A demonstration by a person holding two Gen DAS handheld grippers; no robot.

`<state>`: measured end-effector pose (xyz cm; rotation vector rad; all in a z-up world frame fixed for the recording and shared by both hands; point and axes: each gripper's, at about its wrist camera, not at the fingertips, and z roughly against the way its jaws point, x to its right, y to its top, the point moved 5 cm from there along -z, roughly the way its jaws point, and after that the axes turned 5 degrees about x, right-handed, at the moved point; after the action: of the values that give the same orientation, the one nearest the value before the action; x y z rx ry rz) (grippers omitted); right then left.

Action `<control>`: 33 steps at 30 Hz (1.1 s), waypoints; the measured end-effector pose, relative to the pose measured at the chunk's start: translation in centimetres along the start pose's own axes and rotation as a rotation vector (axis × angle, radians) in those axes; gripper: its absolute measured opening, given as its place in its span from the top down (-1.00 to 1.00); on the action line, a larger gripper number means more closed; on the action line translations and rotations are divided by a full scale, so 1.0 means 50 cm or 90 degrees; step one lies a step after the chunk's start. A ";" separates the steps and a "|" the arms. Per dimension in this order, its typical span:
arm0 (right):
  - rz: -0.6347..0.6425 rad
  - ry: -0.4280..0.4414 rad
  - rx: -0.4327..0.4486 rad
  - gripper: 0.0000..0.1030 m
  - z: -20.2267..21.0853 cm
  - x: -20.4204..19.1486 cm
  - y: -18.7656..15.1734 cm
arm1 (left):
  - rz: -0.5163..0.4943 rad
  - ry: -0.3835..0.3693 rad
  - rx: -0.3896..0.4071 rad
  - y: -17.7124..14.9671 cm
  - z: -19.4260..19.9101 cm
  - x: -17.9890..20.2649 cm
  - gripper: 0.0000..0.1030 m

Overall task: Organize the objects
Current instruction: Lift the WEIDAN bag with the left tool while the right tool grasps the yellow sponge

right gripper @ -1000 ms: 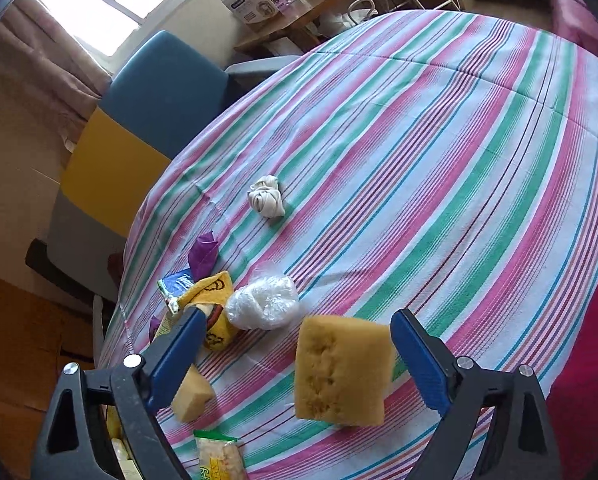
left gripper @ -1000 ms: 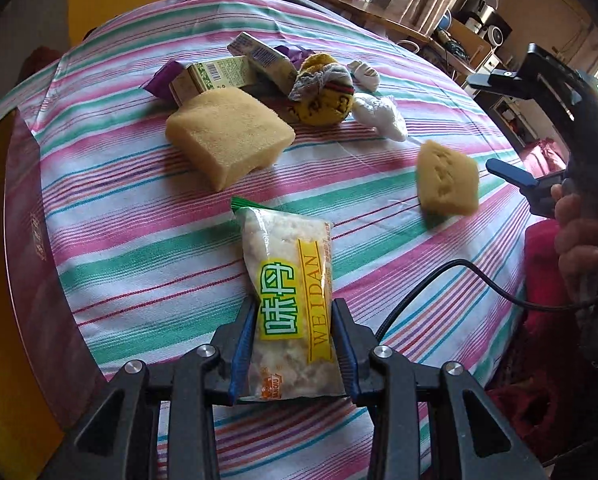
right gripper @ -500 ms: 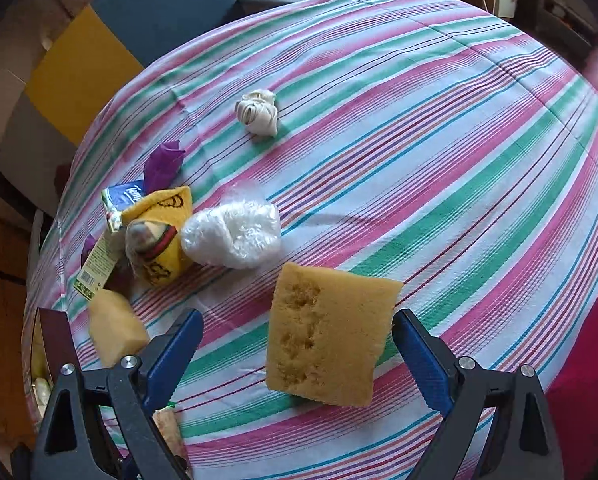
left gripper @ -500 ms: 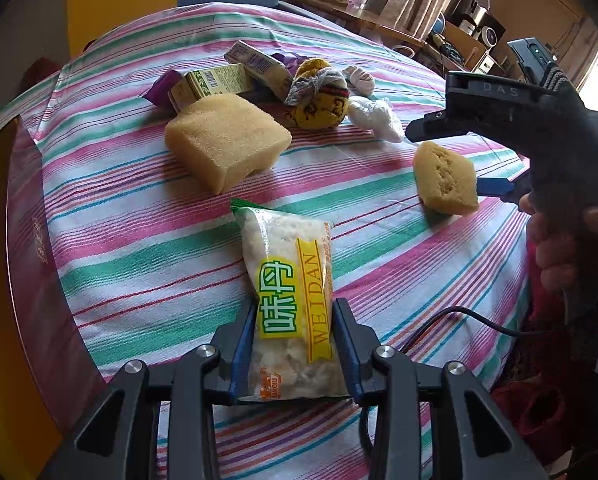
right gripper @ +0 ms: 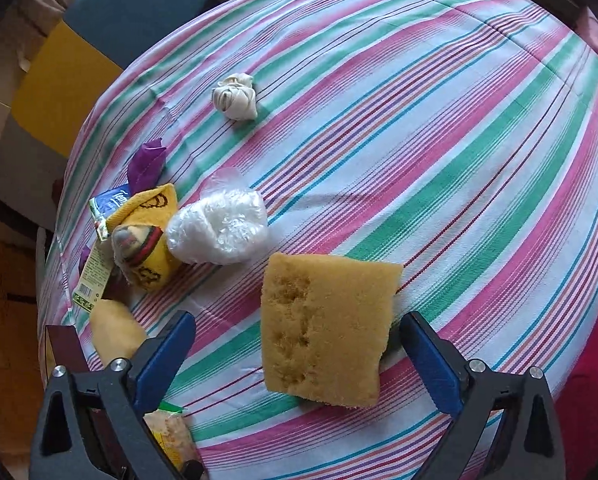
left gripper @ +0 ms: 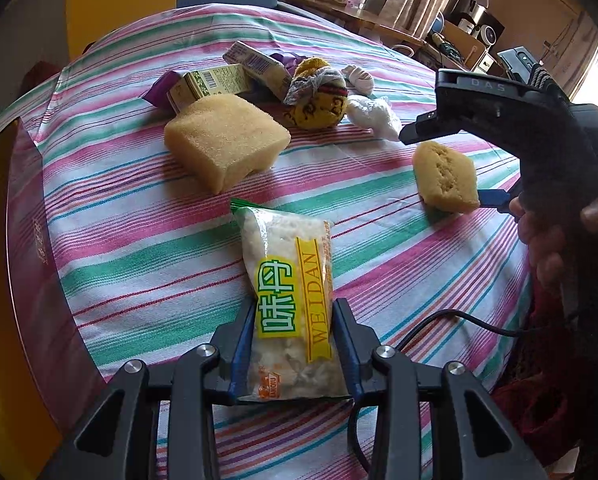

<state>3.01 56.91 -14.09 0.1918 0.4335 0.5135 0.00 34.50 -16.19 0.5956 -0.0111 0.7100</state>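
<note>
My left gripper (left gripper: 293, 320) is shut on a clear snack packet with a yellow WEIDAN label (left gripper: 289, 300), which lies on the striped tablecloth (left gripper: 139, 248). My right gripper (right gripper: 299, 340) is open, its jaws on either side of a small yellow sponge (right gripper: 325, 328) without touching it. That sponge also shows in the left wrist view (left gripper: 445, 176), with the right gripper (left gripper: 459, 168) over it. A larger yellow sponge (left gripper: 225, 146) lies further left.
A pile sits at the far side: a green box (left gripper: 211, 86), a second packet (left gripper: 255, 64), a purple wrapper (right gripper: 147, 160), a yellow sock ball (left gripper: 319, 100), a clear plastic bag (right gripper: 219, 228) and a white cloth knot (right gripper: 235, 96). A dark red box (left gripper: 27, 240) stands at the left edge.
My right gripper has come down and forward over the small sponge, so the sponge now lies between its open jaws. My left gripper still holds the snack packet in place.
</note>
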 end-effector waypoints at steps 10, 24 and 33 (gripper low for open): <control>0.047 -0.039 -0.022 -1.00 -0.019 -0.017 -0.016 | 0.001 -0.005 0.003 -0.001 -0.001 0.001 0.25; 0.067 -0.072 0.008 -0.55 -0.001 -0.018 -0.009 | 0.002 -0.009 0.008 -0.004 -0.002 -0.001 0.25; 0.129 -0.120 0.052 -0.03 0.006 -0.024 -0.008 | -0.003 -0.011 0.013 -0.006 0.003 -0.005 0.28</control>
<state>2.37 55.94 -13.49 0.3614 0.2525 0.6701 0.05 34.09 -16.29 0.6209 -0.0183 0.7010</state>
